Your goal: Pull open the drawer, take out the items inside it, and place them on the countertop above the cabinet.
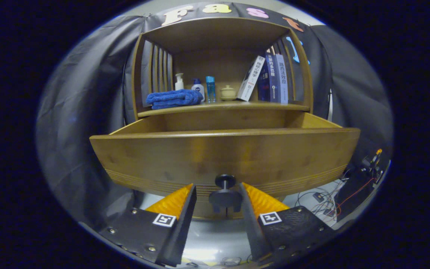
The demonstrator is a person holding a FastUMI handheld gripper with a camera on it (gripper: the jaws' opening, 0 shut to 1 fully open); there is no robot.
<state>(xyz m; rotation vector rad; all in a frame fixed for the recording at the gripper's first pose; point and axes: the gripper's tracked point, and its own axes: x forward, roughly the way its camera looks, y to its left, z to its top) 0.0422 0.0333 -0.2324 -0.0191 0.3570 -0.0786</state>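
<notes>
Black gripper [218, 190] — orange ribbed fingertips [172, 201], square markers, silver screws

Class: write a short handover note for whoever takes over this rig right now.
Claw: open, fingers either side of the black knob, not pressing it.
Drawer: already pulled out below the countertop; its inside is hidden behind the front panel.
Countertop holds a blue towel, bottles, a small lidded pot and books.
Done: drawer opened.
Left: lift the claw over the drawer, take out the items, set them on the countertop.

drawer [224, 157] front blocks gripper [218, 194], knob [225, 181] between
</notes>
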